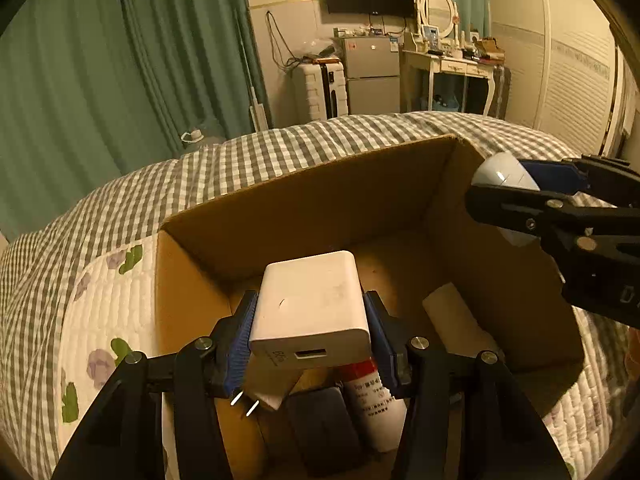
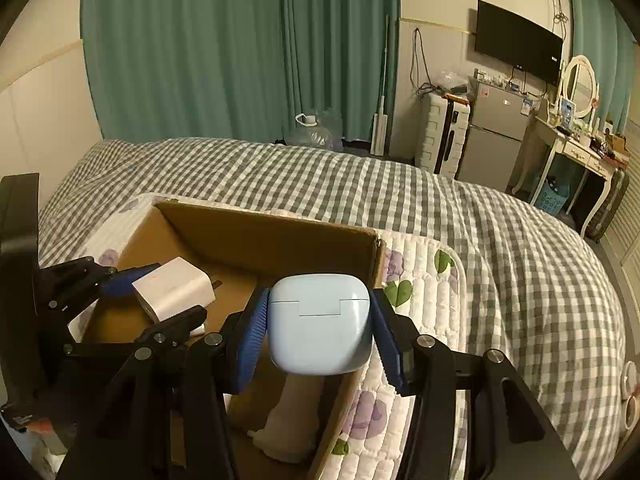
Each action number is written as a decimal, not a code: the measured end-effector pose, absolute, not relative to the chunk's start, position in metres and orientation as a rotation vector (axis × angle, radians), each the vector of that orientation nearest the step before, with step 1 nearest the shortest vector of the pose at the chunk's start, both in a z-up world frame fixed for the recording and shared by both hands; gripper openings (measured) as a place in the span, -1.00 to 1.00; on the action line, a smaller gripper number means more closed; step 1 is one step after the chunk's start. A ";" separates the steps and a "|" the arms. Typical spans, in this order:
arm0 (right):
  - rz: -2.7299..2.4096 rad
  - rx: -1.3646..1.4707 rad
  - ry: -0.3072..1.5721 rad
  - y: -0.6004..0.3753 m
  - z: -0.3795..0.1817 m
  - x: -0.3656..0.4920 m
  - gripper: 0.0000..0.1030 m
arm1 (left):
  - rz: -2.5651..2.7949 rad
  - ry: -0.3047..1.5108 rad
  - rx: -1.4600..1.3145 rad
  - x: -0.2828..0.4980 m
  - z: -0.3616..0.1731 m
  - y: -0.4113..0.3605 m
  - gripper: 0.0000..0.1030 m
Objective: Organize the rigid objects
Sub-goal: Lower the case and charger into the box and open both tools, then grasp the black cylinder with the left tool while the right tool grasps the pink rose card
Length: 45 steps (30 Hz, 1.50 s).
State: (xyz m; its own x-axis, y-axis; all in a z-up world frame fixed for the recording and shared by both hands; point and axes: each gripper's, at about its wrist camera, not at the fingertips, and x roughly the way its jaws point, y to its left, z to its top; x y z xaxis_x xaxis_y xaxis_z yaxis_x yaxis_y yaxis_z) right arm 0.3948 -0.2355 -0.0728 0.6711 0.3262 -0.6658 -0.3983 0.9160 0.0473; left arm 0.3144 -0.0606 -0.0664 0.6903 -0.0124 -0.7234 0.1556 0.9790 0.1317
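Left gripper (image 1: 310,330): pinching a white charger (image 1: 312,308) between blue ribbed pads, USB port toward the camera, prongs (image 1: 245,403) low on the left.
Right gripper (image 2: 318,330): clamped on a pale blue earbud case (image 2: 318,326), lid seam facing the lens.
Key relation: both loads hang above the open box (image 1: 304,204); charger over the left half, case over the right half by the right wall. Drop direction for each is straight down, in my judgement.
Nearer arm: each gripper sits over its own side; neither needs to cross.
Box contents: white tube (image 1: 374,404) with red print, dark flat item (image 1: 320,420), pale roll (image 1: 456,320) lying along the floor.
Materials: charger is hard matte plastic, rounded block; case is glossy, pebble-shaped, likely slippery; box is plain corrugated card.
Support: box rests on a quilted floral pad (image 2: 424,280) over a checked bedspread (image 2: 480,232), soft and likely to give.
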 end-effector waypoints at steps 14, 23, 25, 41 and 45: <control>0.436 -0.071 0.772 -0.209 -0.078 0.405 0.08 | -0.032 0.747 0.131 0.270 -0.018 -0.031 0.24; 0.350 -0.080 0.747 -0.232 -0.009 0.346 0.37 | -0.008 0.696 0.109 0.194 0.033 -0.017 0.61; 0.333 -0.088 0.734 -0.246 0.012 0.317 0.51 | -0.001 0.686 0.094 0.173 0.041 -0.016 0.76; 0.230 -0.044 0.863 -0.303 -0.042 0.193 0.65 | -0.075 0.844 0.094 0.116 -0.050 -0.044 0.78; 0.218 -0.048 0.963 -0.303 -0.097 0.212 0.65 | -0.120 0.895 0.153 0.135 -0.089 -0.065 0.78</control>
State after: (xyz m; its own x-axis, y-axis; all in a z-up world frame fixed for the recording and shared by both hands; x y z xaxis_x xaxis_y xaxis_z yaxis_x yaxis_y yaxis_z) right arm 0.2121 -0.3029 -0.0966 0.5506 0.1630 -0.8187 -0.2054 0.9771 0.0563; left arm 0.1346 -0.0646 -0.0886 0.6197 -0.0397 -0.7839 0.1673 0.9824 0.0826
